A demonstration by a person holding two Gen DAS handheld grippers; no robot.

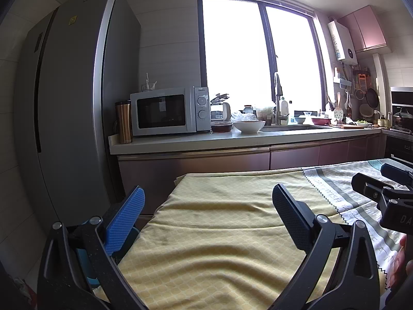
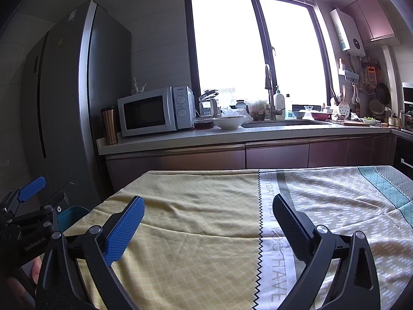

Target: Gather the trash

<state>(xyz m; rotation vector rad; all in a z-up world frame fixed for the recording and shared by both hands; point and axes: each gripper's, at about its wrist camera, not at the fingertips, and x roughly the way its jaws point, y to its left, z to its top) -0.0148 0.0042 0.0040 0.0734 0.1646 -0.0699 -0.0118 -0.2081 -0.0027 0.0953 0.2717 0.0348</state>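
1. The left gripper (image 1: 207,211) hangs above a cloth-covered counter, its blue-padded finger and black-padded finger spread wide with nothing between them.
2. The right gripper (image 2: 207,222) hangs over the same surface, its two fingers just as wide apart and empty.
3. In the left wrist view the right gripper shows at the right edge; in the right wrist view the left gripper shows at the lower left edge, with part of a hand below it.
4. The wrinkled yellow patterned tablecloth (image 2: 193,206) covers the near counter; its right part is pale with grey printed lettering and a teal band at the far right.
5. No piece of trash can be made out on the cloth in either view.
6. A teal plastic bin (image 2: 71,213) sits just beyond the cloth's left edge, mostly hidden behind the left gripper; I cannot tell what it holds.
7. Behind, a long white kitchen counter (image 1: 180,140) carries a white microwave oven (image 1: 167,113), a brown metal travel mug (image 1: 124,122) to its left, and a white ceramic bowl (image 1: 249,126) beside the sink.
8. A tall grey refrigerator (image 1: 74,103) stands at the left, touching the end of that kitchen counter.
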